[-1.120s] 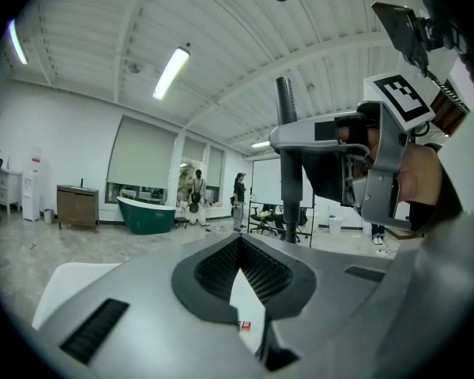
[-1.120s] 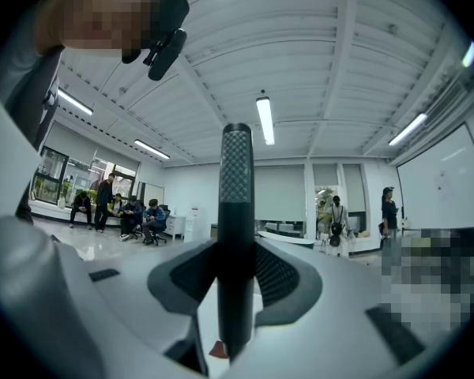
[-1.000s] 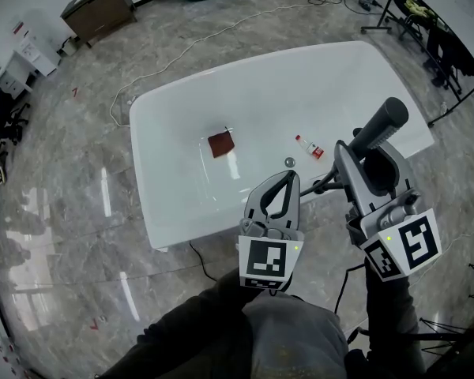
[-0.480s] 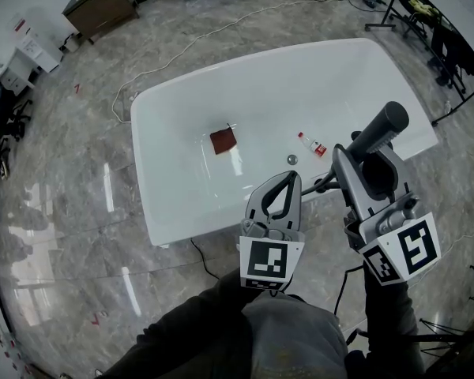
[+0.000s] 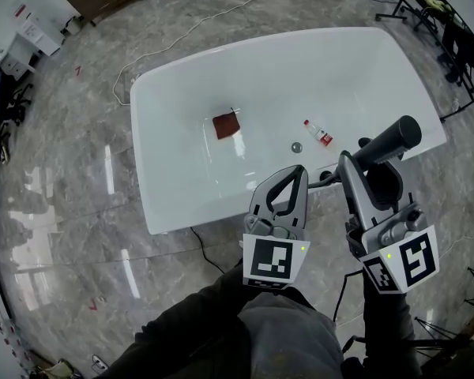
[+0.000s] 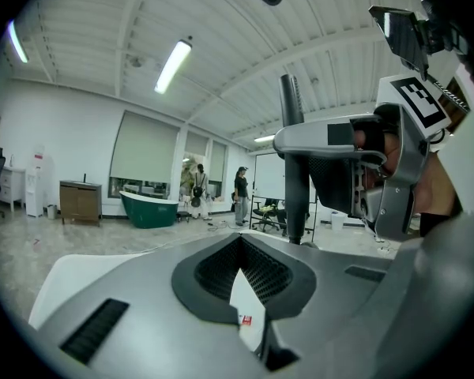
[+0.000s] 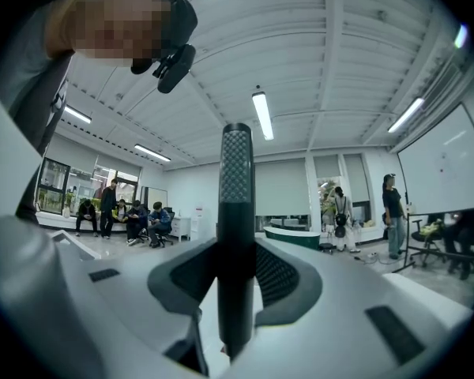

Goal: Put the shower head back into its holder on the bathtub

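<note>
A grey veined marble floor fills the room. On it stands the large white oval bathtub, its long axis running left to right in front of the person.

The person's two handheld tools hang over the tub's near side. The right claw is clamped round the dark grey cylindrical shower head. In the right gripper view the shower head rises straight up between the jaws, its textured end uppermost. The left claw is closed on nothing, with its jaw tips together. It sits just left of the right one, over the near rim.

From above, the shower head's long axis slants up and to the right, away from the person, with its free end over the tub's near right rim. A small dark fitting on that rim sits just beside the right claw. It may be the holder, though I cannot tell for sure. If so, the head lies right next to it, and seating it will probably mean tilting the shaft into line. The right hand already carries the head and is the nearer.

Inside the tub lie a rust-red square cloth, a small clear bottle with a red label and the round metal drain. All three are well apart from both claws.
</note>
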A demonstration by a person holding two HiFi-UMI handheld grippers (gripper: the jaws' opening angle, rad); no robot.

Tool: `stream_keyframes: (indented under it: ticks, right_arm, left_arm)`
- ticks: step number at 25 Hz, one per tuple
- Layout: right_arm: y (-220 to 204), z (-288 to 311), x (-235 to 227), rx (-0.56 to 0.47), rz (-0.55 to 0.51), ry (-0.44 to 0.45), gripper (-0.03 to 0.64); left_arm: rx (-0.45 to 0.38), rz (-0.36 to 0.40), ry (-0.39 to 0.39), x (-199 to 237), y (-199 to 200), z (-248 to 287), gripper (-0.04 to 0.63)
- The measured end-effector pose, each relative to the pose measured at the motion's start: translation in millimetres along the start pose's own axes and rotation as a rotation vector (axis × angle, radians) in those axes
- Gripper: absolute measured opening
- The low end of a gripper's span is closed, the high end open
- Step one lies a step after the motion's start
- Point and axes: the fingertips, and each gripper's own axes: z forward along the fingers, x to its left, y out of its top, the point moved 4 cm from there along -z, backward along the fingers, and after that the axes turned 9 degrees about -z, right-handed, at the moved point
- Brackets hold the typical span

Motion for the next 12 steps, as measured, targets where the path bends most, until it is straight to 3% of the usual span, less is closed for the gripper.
stream_keyframes:
  ticks: [12]
  right_arm:
    - [-25,0,0,0.021,0.03,0.015,0.141]
  left_arm:
    - [0.034,-0.012,0.017,5,-19,5,0.003]
